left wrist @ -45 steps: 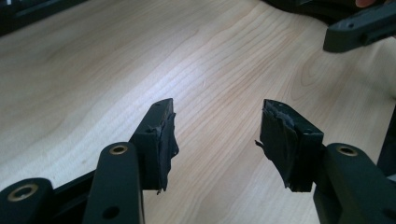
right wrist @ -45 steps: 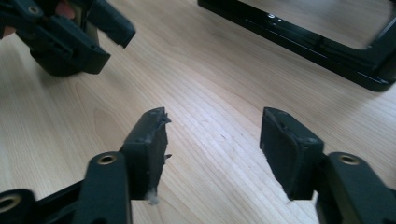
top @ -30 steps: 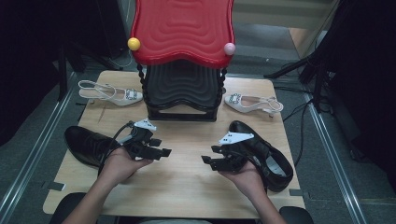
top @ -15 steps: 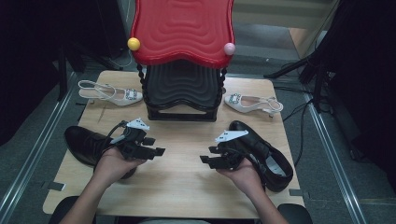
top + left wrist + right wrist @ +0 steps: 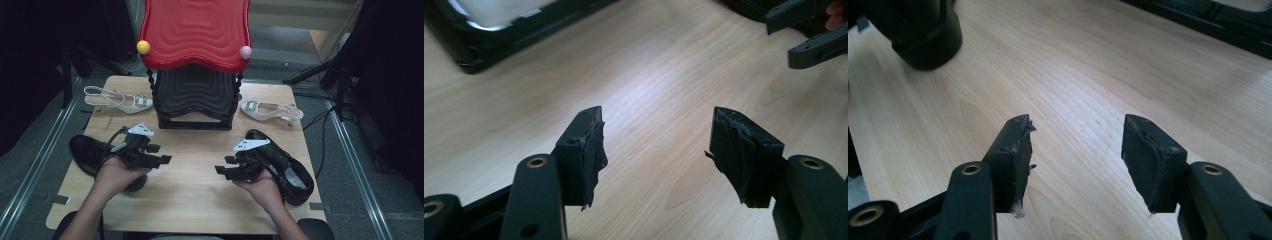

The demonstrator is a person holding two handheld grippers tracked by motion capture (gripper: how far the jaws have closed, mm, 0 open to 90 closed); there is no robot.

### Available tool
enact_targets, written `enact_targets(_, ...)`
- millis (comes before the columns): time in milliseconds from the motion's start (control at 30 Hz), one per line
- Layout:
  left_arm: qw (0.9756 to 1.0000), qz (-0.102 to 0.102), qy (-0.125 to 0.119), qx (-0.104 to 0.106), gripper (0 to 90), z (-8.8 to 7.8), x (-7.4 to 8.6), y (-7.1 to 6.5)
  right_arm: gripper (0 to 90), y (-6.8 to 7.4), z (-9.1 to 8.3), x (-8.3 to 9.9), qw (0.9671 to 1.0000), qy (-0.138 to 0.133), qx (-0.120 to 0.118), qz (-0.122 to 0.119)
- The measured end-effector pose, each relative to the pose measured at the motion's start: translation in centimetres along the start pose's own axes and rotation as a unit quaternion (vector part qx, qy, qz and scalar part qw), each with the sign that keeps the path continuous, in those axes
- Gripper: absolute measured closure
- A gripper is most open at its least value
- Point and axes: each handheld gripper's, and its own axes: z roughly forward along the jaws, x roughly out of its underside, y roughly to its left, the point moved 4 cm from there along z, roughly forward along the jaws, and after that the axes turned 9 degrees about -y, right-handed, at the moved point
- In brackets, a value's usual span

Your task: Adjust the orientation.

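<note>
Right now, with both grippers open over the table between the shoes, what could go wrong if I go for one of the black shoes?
1. The left gripper hovers open, with its trailing cable draped over the black leather shoe on the left; a reach could snag and drag it.
2. The right hand overlaps the black lace-up shoe, so a turn may nudge it toward the wooden table edge.

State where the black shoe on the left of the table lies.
In the high view, the left black shoe lies near the table's left edge, partly under the left tongs, in front of the white slingback shoe.
</note>
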Motion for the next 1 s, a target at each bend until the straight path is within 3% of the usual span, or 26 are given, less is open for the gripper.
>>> enact_targets(200,0.9995,-0.017,-0.011,-0.026,40.5,-2.0,-0.3,1.5,46.6,-0.1,0.4,-0.2,1.0,0.006,-0.001,-0.002)
enact_targets(300,0.9983,-0.035,-0.017,-0.043,40.7,-3.5,-0.5,2.6,46.4,0.1,0.8,-0.5,0.9999,0.01,-0.004,-0.008)
enact_targets(433,0.9977,-0.034,-0.012,-0.058,40.8,-4.5,-0.8,3.2,46.2,0.3,1.3,-0.8,0.9998,0.014,-0.01,-0.012)
enact_targets(567,0.9963,-0.036,-0.002,-0.078,40.8,-6.0,-0.8,4.8,45.8,0.5,1.8,-1.0,0.9995,0.016,-0.019,-0.018)
enact_targets(667,0.9928,-0.027,0.013,-0.116,40.7,-6.9,-0.5,5.9,45.6,0.6,2.0,-1.1,0.9994,0.018,-0.024,-0.016)
enact_targets(733,0.9927,-0.031,0.01,-0.116,40.7,-7.3,-0.3,6.3,45.4,0.7,2.1,-1.2,0.9993,0.02,-0.027,-0.015)
enact_targets(767,0.9918,-0.045,0.007,-0.12,40.6,-7.9,0.0,7.0,45.3,0.8,2.2,-1.2,0.9993,0.02,-0.027,-0.017)
enact_targets(1000,0.9883,-0.071,0.01,-0.135,37.2,-8.7,2.0,9.1,44.1,1.0,2.7,-1.0,0.9989,0.032,-0.028,-0.02)
